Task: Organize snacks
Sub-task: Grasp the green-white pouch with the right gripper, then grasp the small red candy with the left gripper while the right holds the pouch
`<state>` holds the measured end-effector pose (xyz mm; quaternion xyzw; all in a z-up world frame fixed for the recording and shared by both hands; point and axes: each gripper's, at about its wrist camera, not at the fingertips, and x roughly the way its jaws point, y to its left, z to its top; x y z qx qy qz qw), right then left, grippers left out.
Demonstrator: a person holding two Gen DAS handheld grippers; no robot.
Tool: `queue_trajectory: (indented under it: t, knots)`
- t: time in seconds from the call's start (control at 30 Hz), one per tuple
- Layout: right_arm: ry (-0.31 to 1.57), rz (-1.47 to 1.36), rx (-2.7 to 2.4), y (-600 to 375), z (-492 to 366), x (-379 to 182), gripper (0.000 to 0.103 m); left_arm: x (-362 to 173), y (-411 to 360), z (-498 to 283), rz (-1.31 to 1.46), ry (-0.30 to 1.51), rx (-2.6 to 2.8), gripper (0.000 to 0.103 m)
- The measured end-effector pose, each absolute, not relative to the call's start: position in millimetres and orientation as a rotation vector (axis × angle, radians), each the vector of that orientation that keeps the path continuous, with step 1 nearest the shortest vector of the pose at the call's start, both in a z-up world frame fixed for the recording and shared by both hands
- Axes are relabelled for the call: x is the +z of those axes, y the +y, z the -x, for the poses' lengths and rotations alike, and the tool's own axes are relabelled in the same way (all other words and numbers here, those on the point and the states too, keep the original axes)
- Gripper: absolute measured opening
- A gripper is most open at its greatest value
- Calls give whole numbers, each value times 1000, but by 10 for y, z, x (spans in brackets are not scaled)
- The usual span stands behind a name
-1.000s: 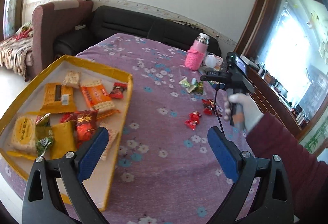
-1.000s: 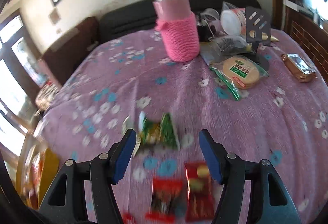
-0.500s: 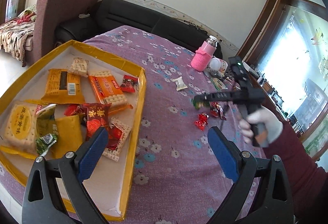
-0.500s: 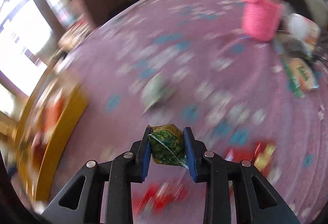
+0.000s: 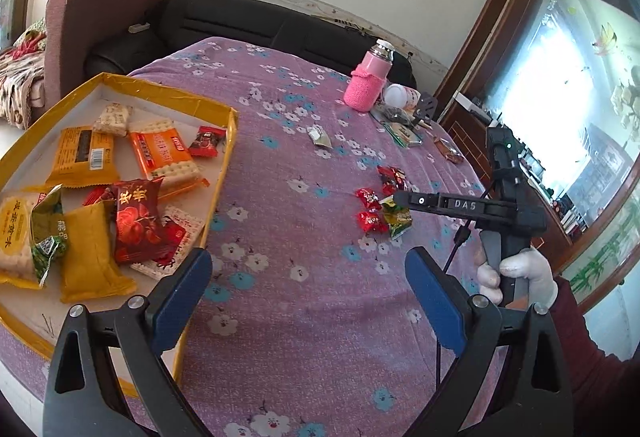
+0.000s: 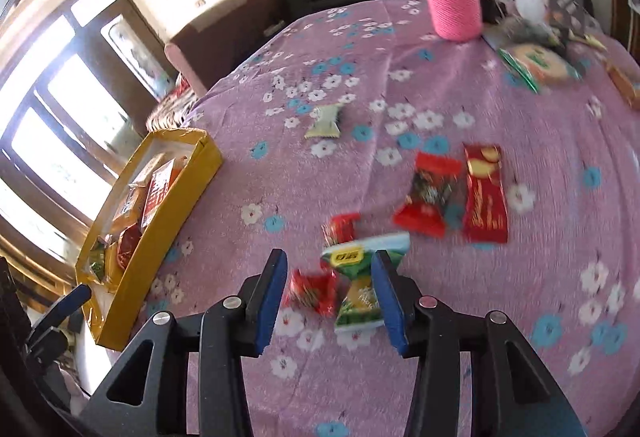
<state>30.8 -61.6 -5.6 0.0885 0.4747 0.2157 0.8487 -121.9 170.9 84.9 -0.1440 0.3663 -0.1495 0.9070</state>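
- The right gripper has its jaws partly open; the green snack packet lies against the inner face of the right-hand pad, with a gap to the left-hand pad, so it looks loose rather than clamped.
- Whether that packet rests on the purple flowered tablecloth or hangs off the pad is hard to tell; the view is motion-blurred.
- The packet's long axis runs roughly along the fingers, away from the camera.
- A small red candy sits between the jaws, to the packet's left, and could get caught in a closing grip.
- The yellow tray of sorted snacks lies well off to the left of the right jaws.
- The left gripper is wide open and holds nothing; the tray sits just left of its jaws, so it is the nearer one to the tray, while the right is nearer the loose packets.
- The tray's near corner is cut off behind the left finger.
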Motion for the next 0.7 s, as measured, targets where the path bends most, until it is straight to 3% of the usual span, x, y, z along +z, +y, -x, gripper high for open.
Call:
queue_trajectory:
  t: [0.2,0.3,0.33,0.57,0.7]
  knots:
    - [976,-82,396,-535,-348,-259,53,833,1441,1143,244,796,-312,98]
    - [973,-74,384,-549,-370,-354,33,808,1275,1050,205,819,-313,98]
    - [965,-93,400,-584,-356,-350,30,788,1209,1004,196,831,-322,98]
    - [902,-270,415,-1003,-293,-298,29,485,537,507,82,911,-416,98]
    - [897,-315,422,-1103,-326,-292,29,324,198,231,-21,946,-434,88]
